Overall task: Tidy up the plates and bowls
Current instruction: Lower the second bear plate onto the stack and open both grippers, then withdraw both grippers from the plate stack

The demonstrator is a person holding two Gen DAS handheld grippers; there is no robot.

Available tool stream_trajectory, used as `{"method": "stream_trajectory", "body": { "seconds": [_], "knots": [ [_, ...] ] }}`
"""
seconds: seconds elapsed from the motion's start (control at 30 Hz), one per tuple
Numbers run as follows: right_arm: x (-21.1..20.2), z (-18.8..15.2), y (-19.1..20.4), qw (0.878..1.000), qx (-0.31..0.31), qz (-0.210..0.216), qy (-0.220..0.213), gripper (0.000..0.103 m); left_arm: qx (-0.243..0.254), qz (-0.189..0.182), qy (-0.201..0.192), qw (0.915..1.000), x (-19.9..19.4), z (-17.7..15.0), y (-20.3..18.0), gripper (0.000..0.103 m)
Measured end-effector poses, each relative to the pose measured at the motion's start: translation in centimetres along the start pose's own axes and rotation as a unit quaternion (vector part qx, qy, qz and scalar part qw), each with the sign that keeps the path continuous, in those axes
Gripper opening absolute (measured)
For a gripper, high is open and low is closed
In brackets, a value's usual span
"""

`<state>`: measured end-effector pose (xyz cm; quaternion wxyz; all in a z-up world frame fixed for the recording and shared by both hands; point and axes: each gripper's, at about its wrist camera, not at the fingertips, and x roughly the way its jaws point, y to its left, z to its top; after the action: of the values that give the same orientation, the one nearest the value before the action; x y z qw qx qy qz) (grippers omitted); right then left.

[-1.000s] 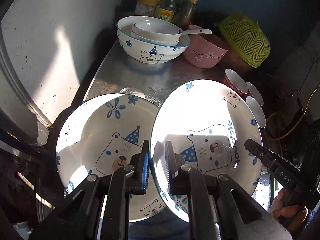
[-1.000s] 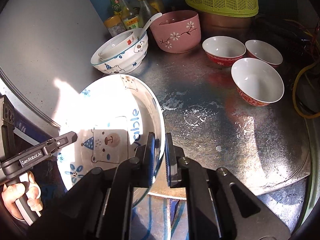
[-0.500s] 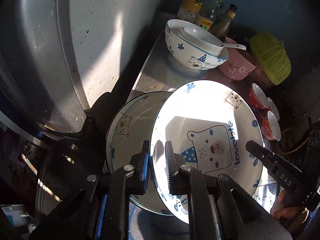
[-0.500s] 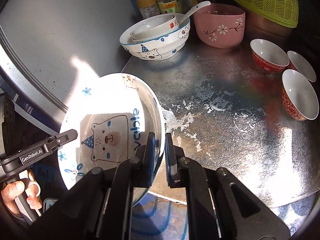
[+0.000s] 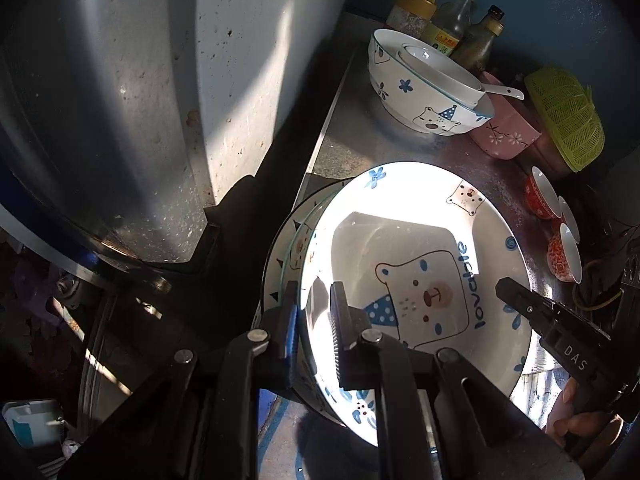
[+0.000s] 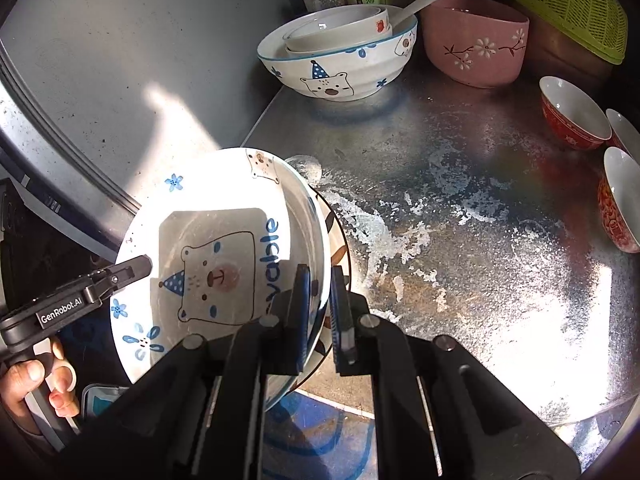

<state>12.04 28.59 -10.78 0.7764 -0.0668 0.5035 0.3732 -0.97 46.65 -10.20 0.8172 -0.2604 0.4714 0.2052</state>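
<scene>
Sunlight glares on the white ceramic plate with the blue bear drawing and the word "lovable" (image 5: 420, 280), which is held tilted above the near-left corner of the scuffed metal counter (image 6: 460, 208). The left gripper (image 5: 314, 320) has its fingers closed on the plate's near-left rim, and the right gripper (image 6: 320, 304) has its fingers clamped on the opposite rim. Directly under this plate lies a second white plate with bear prints (image 5: 288, 248), of which only a crescent of rim shows on the side away from the counter's middle; whether the two plates touch cannot be told. Beyond the held plate, toward the back of the counter, stands a large white bowl with blue bears and flowers (image 6: 340, 68) with a smaller white bowl (image 6: 336, 32) nested in it. Just beside that stands a pink flowered bowl (image 6: 476, 48) with a white spoon (image 6: 428, 0) leaning from it. Three small red-and-white bowls (image 6: 572, 116) sit well apart from the plate at the counter's far side. A person's hand (image 6: 36, 384) grips the left handle.
</scene>
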Motion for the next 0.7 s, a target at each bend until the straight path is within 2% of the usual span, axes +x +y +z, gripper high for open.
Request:
{"method": "stream_trajectory", "body": {
  "seconds": [0.17, 0.3, 0.37, 0.43, 0.6, 0.63, 0.7],
  "knots": [
    [0.2, 0.3, 0.0, 1.0, -0.006, -0.011, -0.004, 0.01, 0.008, -0.003, 0.007, 0.9999, 0.6, 0.1, 0.0, 0.013],
    [0.4, 0.4, 0.3, 1.0, -0.017, -0.021, -0.001, 0.013, 0.006, -0.012, 0.01, 0.9999, 0.7, 0.2, -0.1, 0.022],
    [0.4, 0.4, 0.5, 0.999, -0.022, -0.028, 0.0, 0.013, 0.004, -0.026, 0.014, 0.9996, 0.7, 0.2, -0.2, 0.037],
    [0.5, 0.4, 0.5, 0.999, -0.025, -0.029, 0.001, 0.013, 0.003, -0.036, 0.02, 0.9991, 0.7, 0.4, -0.4, 0.046],
    [0.4, 0.4, 0.6, 0.999, -0.031, -0.035, 0.005, 0.013, 0.003, -0.043, 0.022, 0.9988, 0.5, 0.3, -0.9, 0.06],
    [0.3, 0.4, 0.7, 0.999, -0.034, -0.037, 0.003, 0.017, 0.001, -0.045, 0.022, 0.9987, 0.5, 0.3, -1.0, 0.063],
    [0.1, 0.5, 0.8, 0.998, -0.039, -0.04, -0.003, 0.039, -0.004, -0.049, 0.016, 0.9987, 0.2, 0.4, -1.0, 0.069]
  ]
}}
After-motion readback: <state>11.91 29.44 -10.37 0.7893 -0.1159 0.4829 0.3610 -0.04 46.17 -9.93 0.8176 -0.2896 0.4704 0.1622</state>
